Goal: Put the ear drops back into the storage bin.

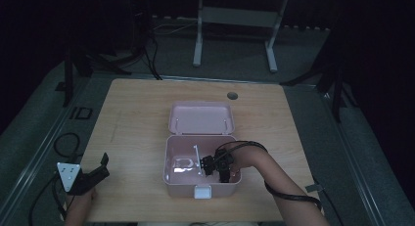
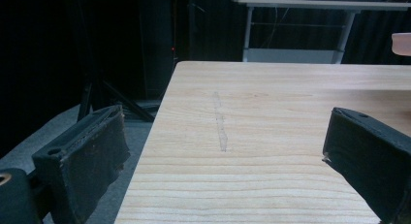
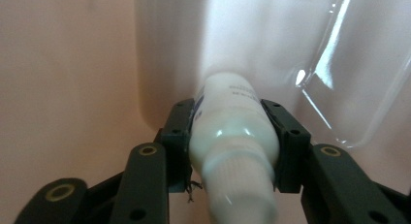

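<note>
An open pink box (image 1: 168, 183) stands in the middle of the wooden table (image 1: 132, 113), its lid (image 1: 201, 117) folded back flat behind it. My right gripper (image 1: 208, 165) reaches down into the box. In the right gripper view its pads (image 3: 180, 129) press on both sides of a white bottle (image 3: 232, 132) with small print, cap end toward the camera; the right gripper (image 3: 228, 112) is shut on it. My left gripper (image 1: 103, 165) rests at the table's front left corner, and in its own view the left gripper (image 2: 228, 132) stands open over bare wood.
A clear plastic piece (image 3: 334, 88) lies inside the box beside the bottle, glinting (image 1: 182, 163). A round cable hole (image 1: 232, 95) sits near the table's far edge. Beyond the table stands a white-legged desk frame (image 1: 198, 35) on dark floor.
</note>
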Tool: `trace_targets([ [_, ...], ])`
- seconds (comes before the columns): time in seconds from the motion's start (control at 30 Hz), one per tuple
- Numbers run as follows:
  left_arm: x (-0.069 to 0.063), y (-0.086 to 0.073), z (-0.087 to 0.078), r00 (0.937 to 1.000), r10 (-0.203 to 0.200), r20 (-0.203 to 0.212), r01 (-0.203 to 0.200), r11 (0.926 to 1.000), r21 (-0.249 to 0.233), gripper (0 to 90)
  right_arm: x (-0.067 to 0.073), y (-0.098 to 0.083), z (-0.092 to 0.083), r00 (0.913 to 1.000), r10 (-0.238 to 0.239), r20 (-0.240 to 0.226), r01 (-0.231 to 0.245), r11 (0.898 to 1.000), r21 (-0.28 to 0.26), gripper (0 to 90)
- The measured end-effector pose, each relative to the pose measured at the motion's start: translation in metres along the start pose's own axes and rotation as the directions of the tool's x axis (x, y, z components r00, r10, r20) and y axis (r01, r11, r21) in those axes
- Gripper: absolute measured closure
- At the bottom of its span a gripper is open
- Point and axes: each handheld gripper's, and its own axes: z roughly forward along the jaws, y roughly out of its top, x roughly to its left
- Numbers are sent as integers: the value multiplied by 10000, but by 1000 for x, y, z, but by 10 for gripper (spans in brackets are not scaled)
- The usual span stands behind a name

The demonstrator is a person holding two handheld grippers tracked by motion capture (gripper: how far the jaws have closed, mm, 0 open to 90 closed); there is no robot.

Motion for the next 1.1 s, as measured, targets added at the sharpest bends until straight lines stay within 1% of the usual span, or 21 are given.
trace_targets([
  [0.1,0,0,0,10000,12,0,-12,10000,-7,24,0,-1,-1,9999,-22,-118,21,10000,-93,571],
  [0.27,0,0,0,10000,20,-12,-20,10000,-3,24,2,-2,-6,9999,28,-128,-30,9998,-203,540],
  [0.37,0,0,0,10000,27,-20,-27,10000,-2,24,2,-4,-11,10000,18,-4,-18,9996,-283,521],
  [0.43,0,0,0,10000,27,-20,-27,10000,-1,24,2,-5,-16,9999,118,41,-117,9993,-368,514],
  [0.57,0,0,0,10000,19,-19,-19,10000,7,24,4,-8,-28,9996,82,279,-68,9987,-507,495],
  [0.7,0,0,0,10000,26,-20,-26,10000,-1,24,4,-11,-40,9986,223,475,-189,9973,-707,469],
  [0.97,0,0,0,10000,38,-15,-38,10000,2,24,4,-19,-60,9960,512,734,-420,9918,-1208,368],
  [1.03,-1,0,0,10000,22,3,-22,10000,-11,24,4,-22,-64,9956,614,709,-512,9893,-1365,341],
  [1.1,0,0,0,10000,27,-4,-27,10000,3,24,4,-25,-69,9946,825,630,-714,9843,-1614,301],
])
